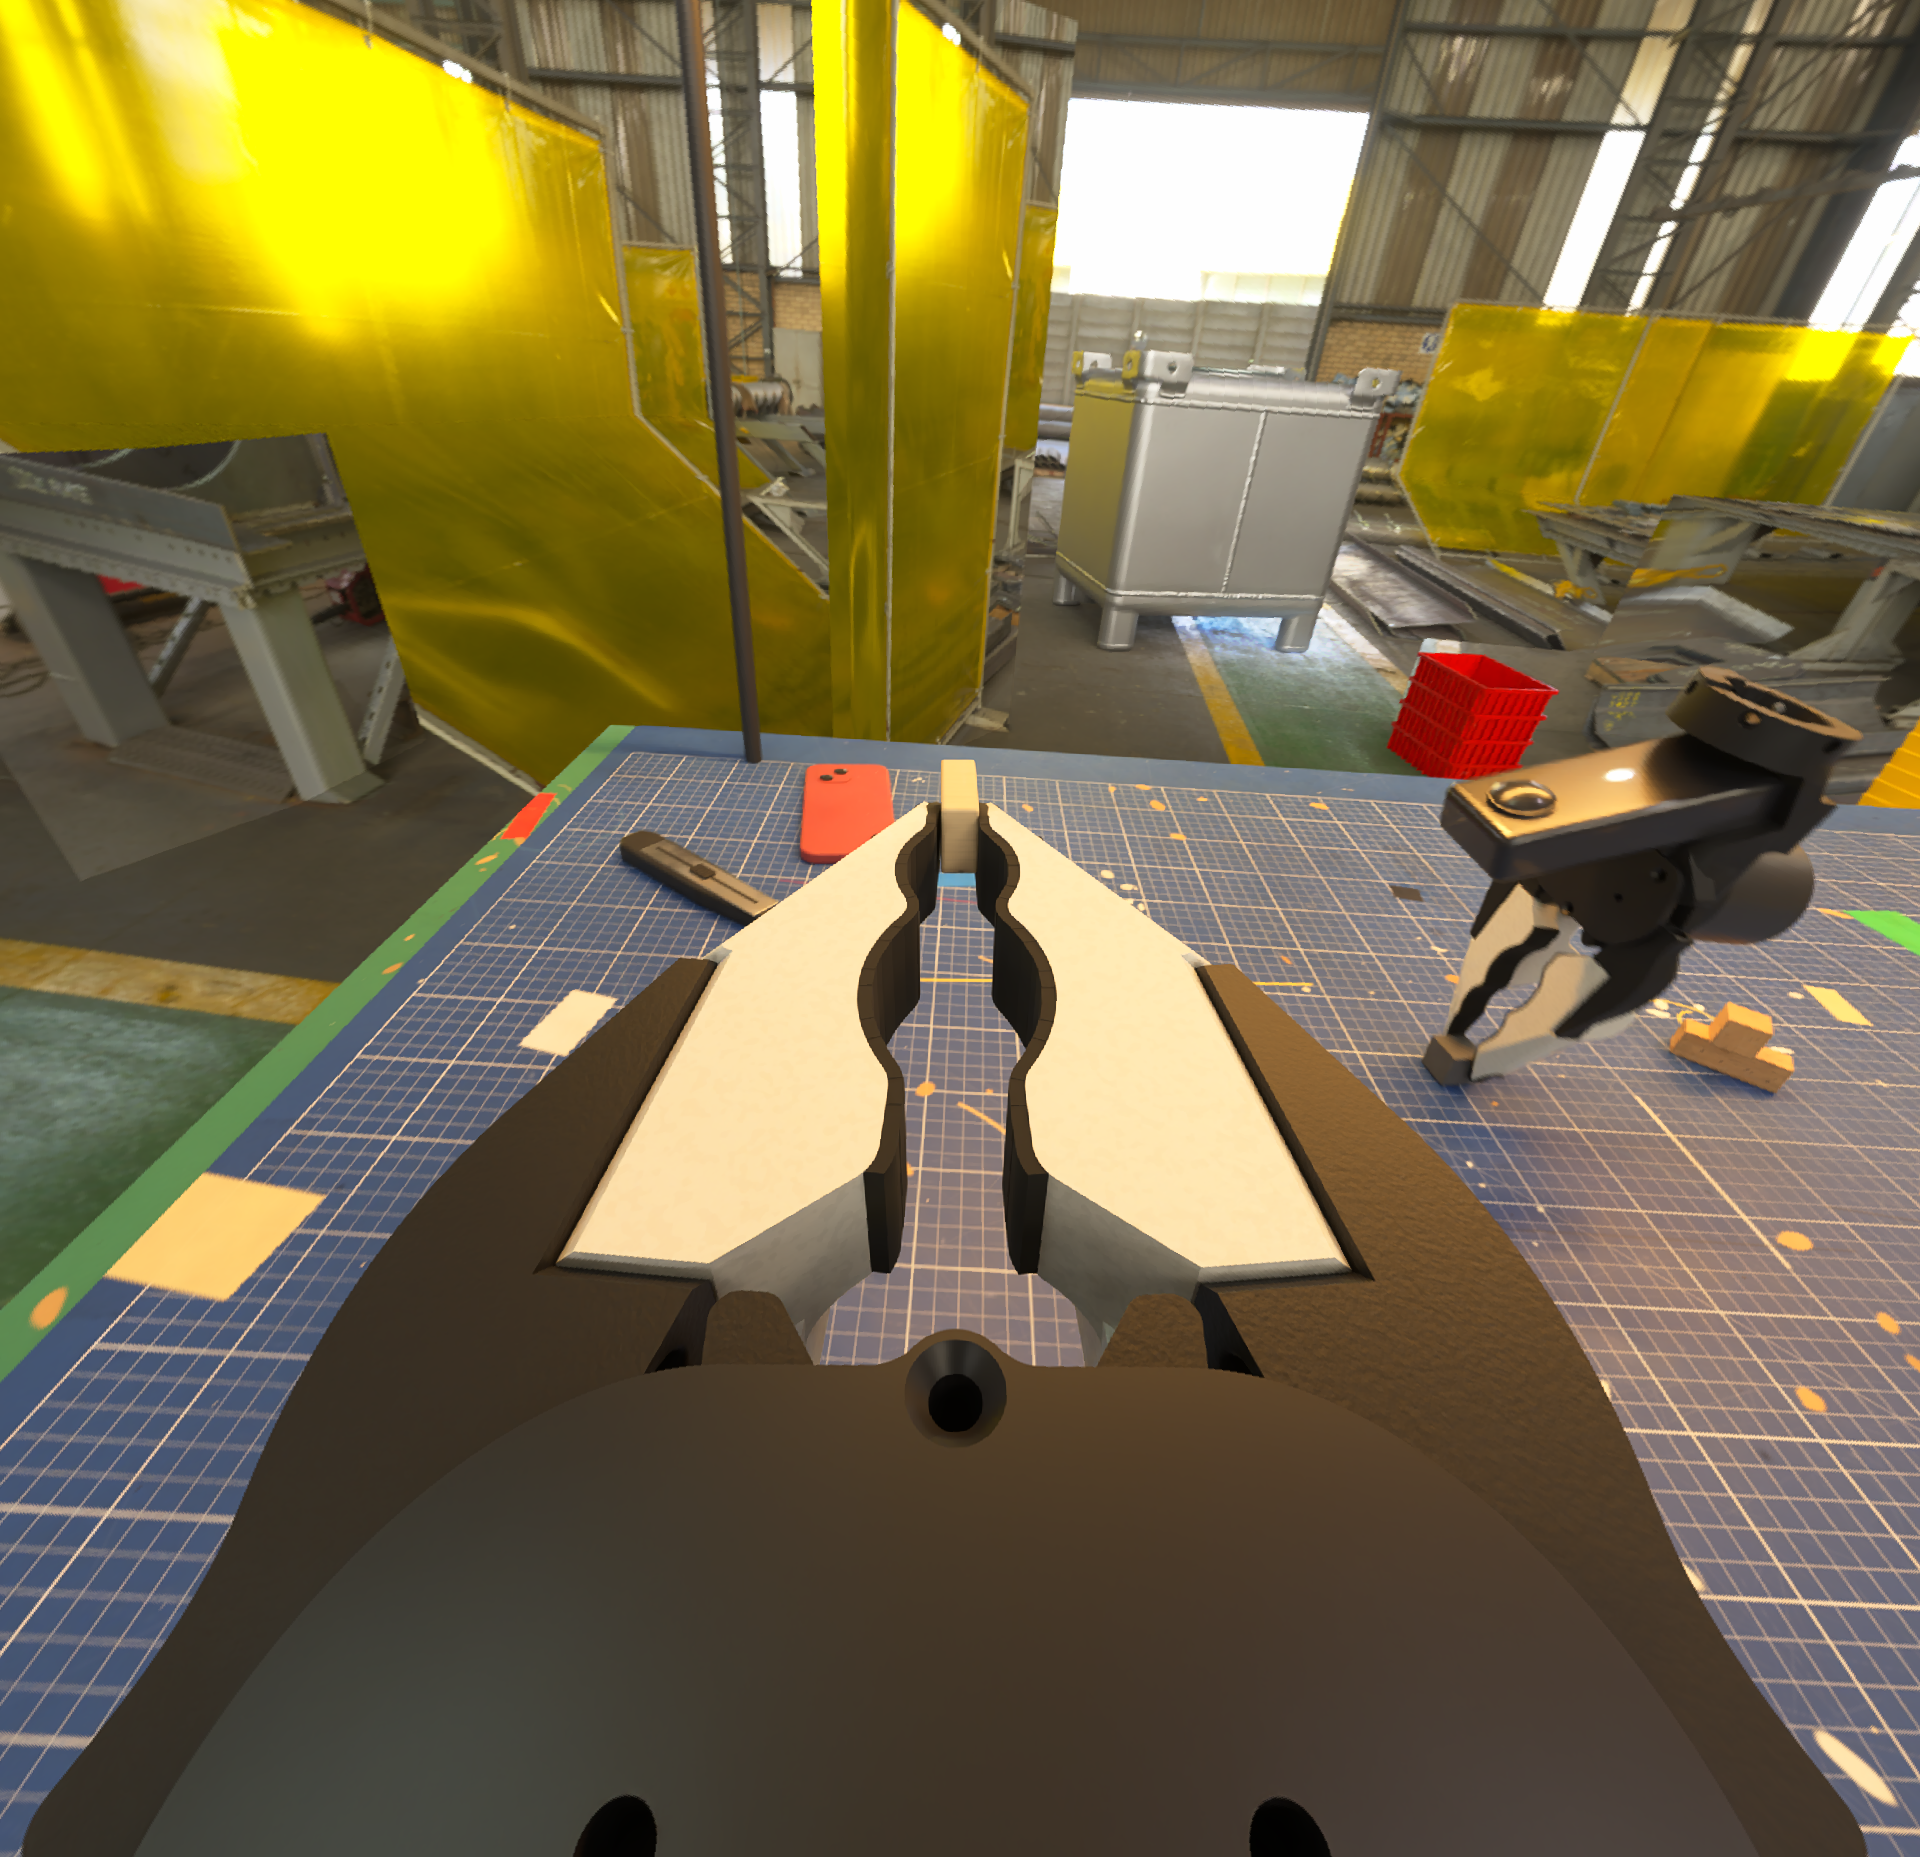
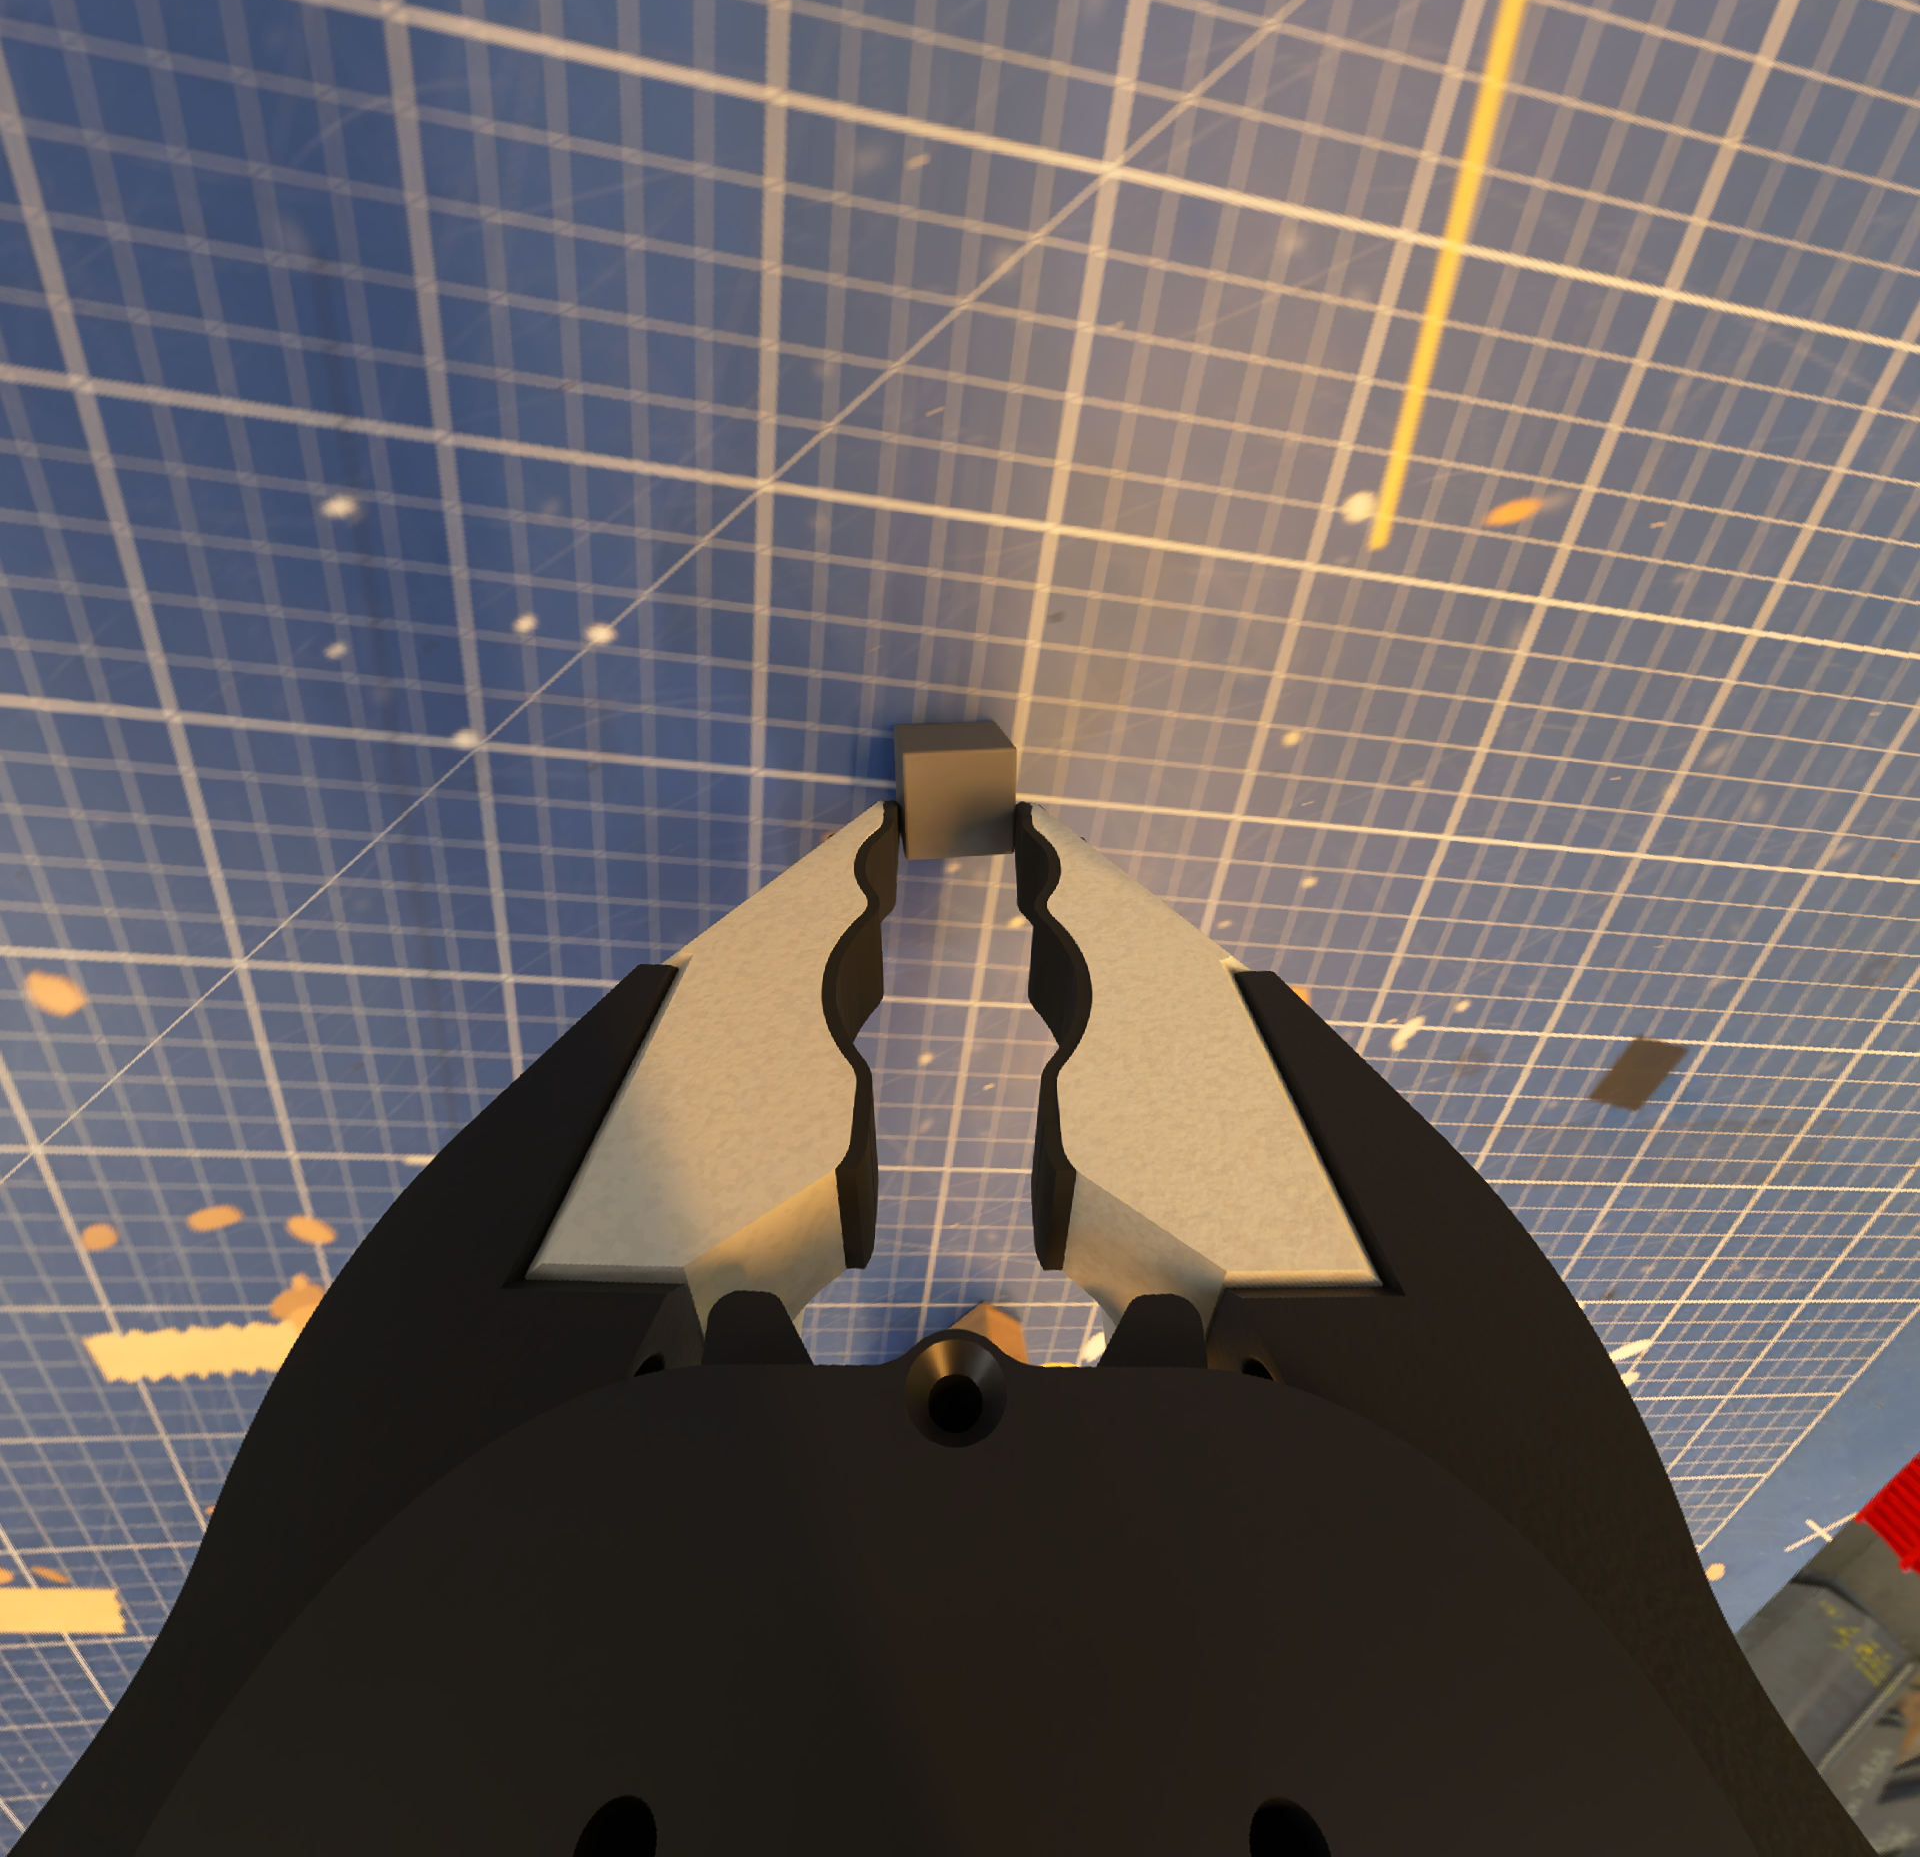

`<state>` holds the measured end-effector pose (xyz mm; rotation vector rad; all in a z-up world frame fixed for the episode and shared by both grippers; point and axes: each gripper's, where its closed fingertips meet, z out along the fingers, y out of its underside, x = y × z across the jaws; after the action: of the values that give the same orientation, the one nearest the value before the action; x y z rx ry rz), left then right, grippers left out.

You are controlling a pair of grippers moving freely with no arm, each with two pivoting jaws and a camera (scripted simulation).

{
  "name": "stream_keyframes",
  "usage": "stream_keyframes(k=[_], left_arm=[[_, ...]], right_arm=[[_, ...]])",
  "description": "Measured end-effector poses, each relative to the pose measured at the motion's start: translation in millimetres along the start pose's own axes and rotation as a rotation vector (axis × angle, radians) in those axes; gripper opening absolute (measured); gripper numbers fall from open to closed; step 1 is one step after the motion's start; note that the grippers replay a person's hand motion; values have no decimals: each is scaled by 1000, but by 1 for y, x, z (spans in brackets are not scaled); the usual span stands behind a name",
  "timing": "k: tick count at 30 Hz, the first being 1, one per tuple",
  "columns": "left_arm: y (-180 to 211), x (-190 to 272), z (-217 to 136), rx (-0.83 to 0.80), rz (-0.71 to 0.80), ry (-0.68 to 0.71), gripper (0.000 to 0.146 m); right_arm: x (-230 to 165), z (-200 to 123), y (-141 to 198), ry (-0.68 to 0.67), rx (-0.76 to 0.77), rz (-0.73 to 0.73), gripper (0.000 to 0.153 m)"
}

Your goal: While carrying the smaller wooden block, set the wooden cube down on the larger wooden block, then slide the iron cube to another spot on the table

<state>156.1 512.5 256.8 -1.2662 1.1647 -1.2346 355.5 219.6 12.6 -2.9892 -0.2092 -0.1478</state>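
My left gripper [image 1: 957,828] is shut on the smaller wooden block [image 1: 957,805], a pale slim piece held above the blue cutting mat [image 1: 1143,1236]. My right gripper [image 2: 954,820] is shut on the grey iron cube [image 2: 954,784], which rests on the mat. In the left wrist view, the right gripper [image 1: 1470,1047] points down at the right with the iron cube [image 1: 1444,1062] at its tips. Just right of it, the wooden cube [image 1: 1742,1023] sits on the larger wooden block [image 1: 1704,1054].
A red phone [image 1: 845,810] and a black utility knife [image 1: 691,877] lie near the mat's far edge, beside a dark pole [image 1: 727,405]. The table's green left edge [image 1: 260,1069] runs diagonally. A red crate [image 1: 1470,711] stands on the floor beyond.
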Motion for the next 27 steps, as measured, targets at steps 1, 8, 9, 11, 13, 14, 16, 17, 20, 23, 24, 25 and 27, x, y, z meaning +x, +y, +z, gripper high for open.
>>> stream_keyframes(k=[1,8,9,11,13,14,16,17,20,23,24,25,27], left_arm=[[2,-3,-3,-3,0,-8,5],[12,-22,-31,-31,-9,-65,5],[14,-25,-35,-32,-10,-73,5],[16,-30,-43,-37,-12,-90,5],[17,-34,-50,-41,-14,-106,5],[18,-36,-53,-43,-16,-113,5],[20,-39,-59,-46,-17,-123,5],[20,-40,-61,-48,-17,-127,5],[20,-40,-62,-46,-18,-131,5],[19,-36,-56,-41,-19,-115,5],[19,-33,-53,-39,-17,-107,5],[18,-30,-49,-37,-15,-98,5],[17,-21,-42,-36,-6,-79,5]], right_arm=[[9,1,-3,4,-1,16,22],[58,8,-14,9,-11,103,22],[63,8,-15,5,-11,105,22],[73,9,-14,-2,-10,109,22],[81,10,-13,-7,-12,113,22],[84,10,-13,-10,-12,116,22],[89,10,-11,-15,-15,109,22],[91,10,-10,-19,-14,108,22],[92,10,-9,-6,-11,93,22],[97,5,-10,92,5,41,23],[97,0,-10,123,12,31,42],[97,-8,-10,148,25,25,70],[94,-29,-13,193,93,20,90]])
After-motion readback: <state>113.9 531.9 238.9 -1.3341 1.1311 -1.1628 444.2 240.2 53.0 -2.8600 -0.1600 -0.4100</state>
